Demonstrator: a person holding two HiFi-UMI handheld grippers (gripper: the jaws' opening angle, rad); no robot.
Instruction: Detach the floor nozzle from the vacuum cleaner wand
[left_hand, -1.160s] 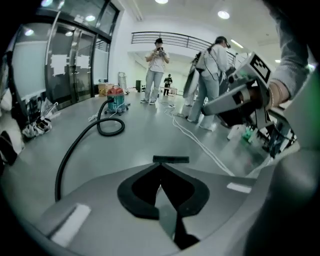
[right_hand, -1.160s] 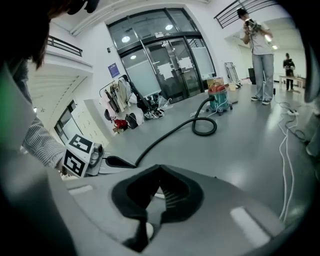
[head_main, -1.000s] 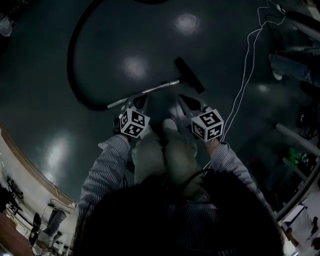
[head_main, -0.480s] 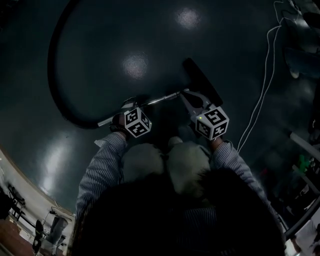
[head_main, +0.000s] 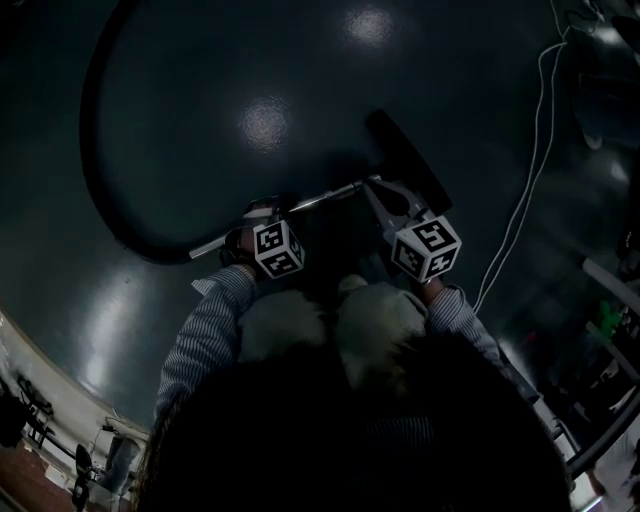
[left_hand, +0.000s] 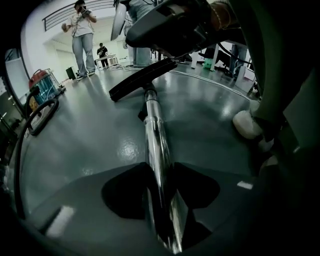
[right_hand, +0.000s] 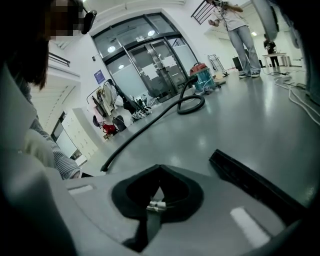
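Two-handed step: left claw (left_hand: 161, 210) closing round chrome wand (left_hand: 155, 135) lying on the floor (head_main: 250, 60); right claw (right_hand: 155, 200) together, empty, near floor nozzle (head_main: 405, 160) on wand's far end. Clamp wand firm; reopen right, grip nozzle neck, pull straight.

This is a big open hall in an office or lab building, with tall glass doors (right_hand: 150, 62) upper centre, a loaded coat rack (right_hand: 104, 104) and white lockers (right_hand: 80, 137) at left, and a glossy grey floor (right_hand: 250, 117).
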